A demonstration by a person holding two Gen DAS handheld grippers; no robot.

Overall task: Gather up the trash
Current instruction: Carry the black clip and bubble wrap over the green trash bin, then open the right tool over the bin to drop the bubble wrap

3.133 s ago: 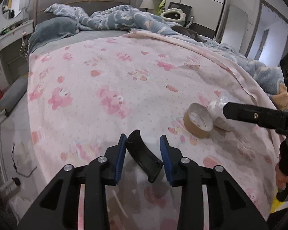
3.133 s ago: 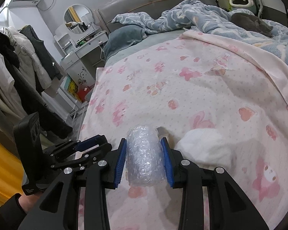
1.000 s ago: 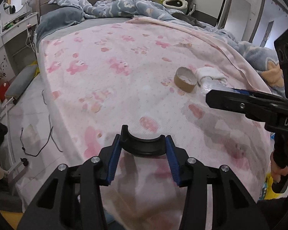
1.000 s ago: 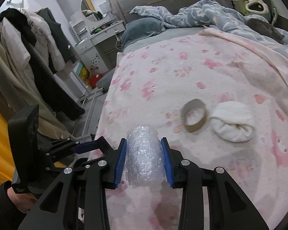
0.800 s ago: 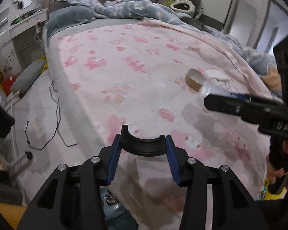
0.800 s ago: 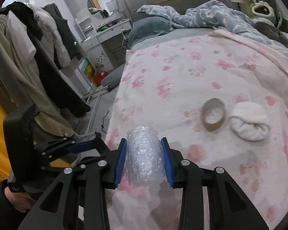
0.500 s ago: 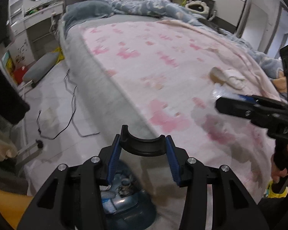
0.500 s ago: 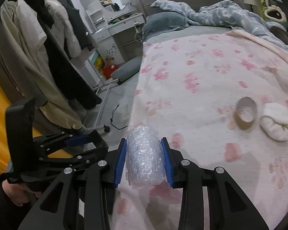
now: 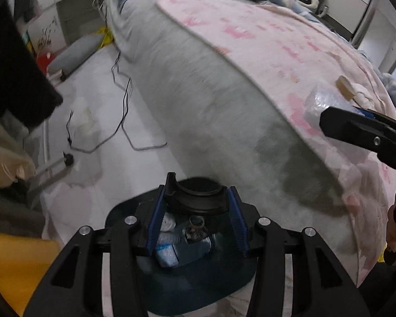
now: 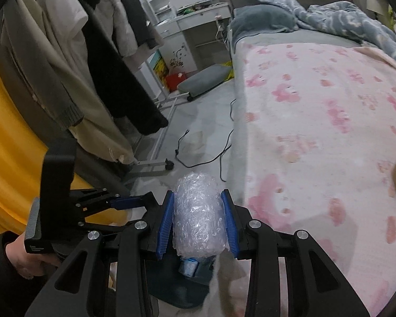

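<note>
Two grippers are showing: left gripper and right gripper. One curved black plastic piece is sitting in the left; one bubble-wrap roll in the right. One dark blue bin is standing on the floor. One cardboard tape ring and one white cloth wad are lying on one bed.

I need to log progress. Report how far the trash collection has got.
Done: the trash bin beside the bed already holds some litter. In hand: the left claw grips a black curved piece above the bin, and the right claw grips a bubble wrap roll. Left: a tape ring and white wad lie on the blanket.
</note>
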